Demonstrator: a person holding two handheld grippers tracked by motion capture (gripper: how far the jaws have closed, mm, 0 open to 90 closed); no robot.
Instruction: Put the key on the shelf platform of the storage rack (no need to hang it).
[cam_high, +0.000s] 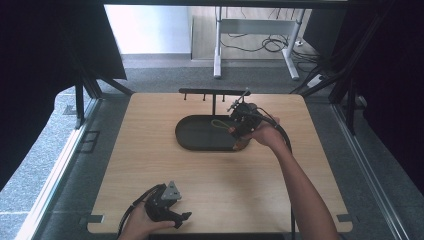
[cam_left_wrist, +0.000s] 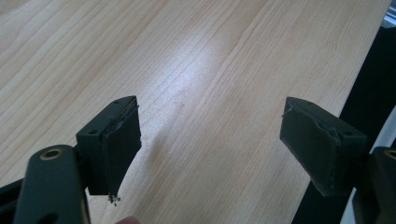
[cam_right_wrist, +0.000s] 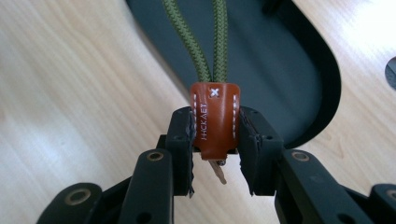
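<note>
Right gripper low in the centre of its own view, jaws pinching a brown leather tab from both sides; green cord loop running up from the tab toward the top edge, over the dark oval tray. In the high view, right gripper just right of centre, above the tray's right end, black rack behind. Left gripper at lower left of the high view, jaws spread wide over bare wooden surface, holding nothing.

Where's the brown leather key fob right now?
The fob is clamped in the right gripper, its green cord trailing toward the black tray. In the high view that gripper sits at the tray's right end, below the hook rack.
</note>
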